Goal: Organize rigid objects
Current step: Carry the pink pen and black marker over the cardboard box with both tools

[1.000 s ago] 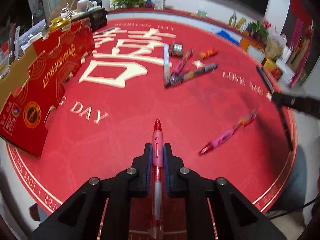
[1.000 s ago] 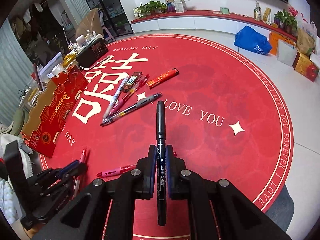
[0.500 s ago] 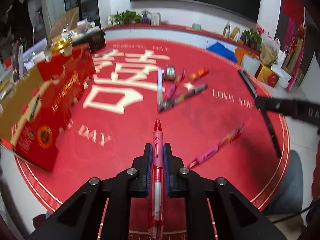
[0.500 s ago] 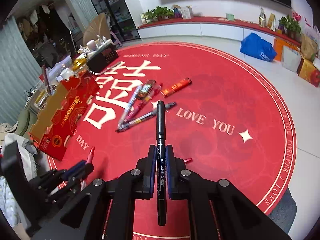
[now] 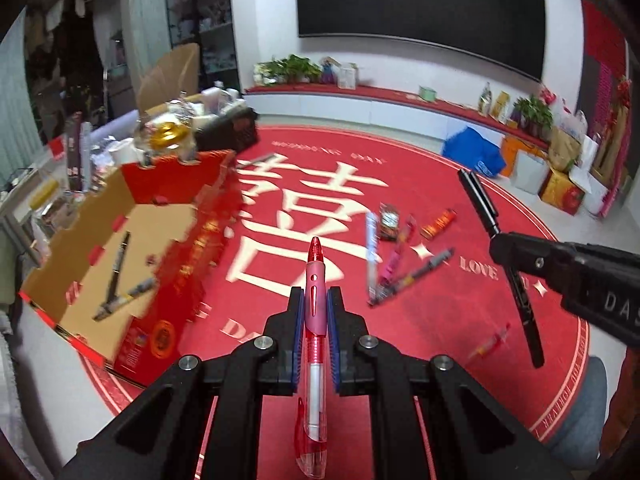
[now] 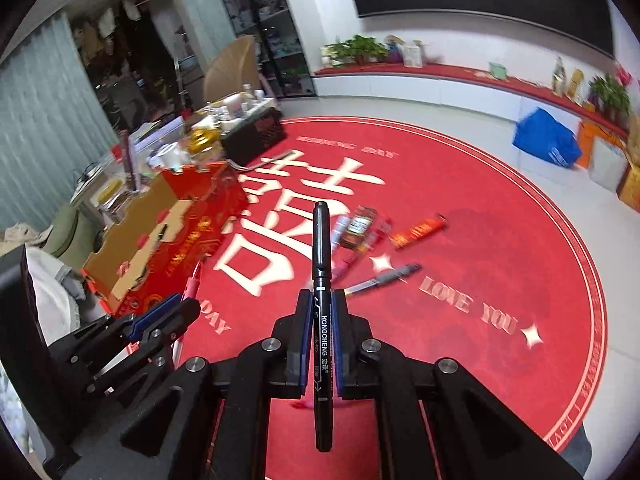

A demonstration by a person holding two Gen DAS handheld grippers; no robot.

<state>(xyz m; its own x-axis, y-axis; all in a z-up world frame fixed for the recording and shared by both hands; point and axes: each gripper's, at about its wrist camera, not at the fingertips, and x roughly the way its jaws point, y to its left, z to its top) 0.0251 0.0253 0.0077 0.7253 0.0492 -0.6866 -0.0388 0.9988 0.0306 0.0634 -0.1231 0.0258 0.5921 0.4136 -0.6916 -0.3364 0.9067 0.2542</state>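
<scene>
Red pen [image 5: 315,312] pinched lengthwise in my left gripper [image 5: 314,312], black marker [image 6: 322,280] clamped in my right gripper [image 6: 321,320], both aloft over the red rug [image 6: 480,208], open red box [image 5: 132,248] to my left with two pens lying inside, loose pens [image 5: 396,268] clustered mid-rug.

Black marker [image 6: 322,280] clamped in jaws, red mat [image 6: 460,280]
</scene>
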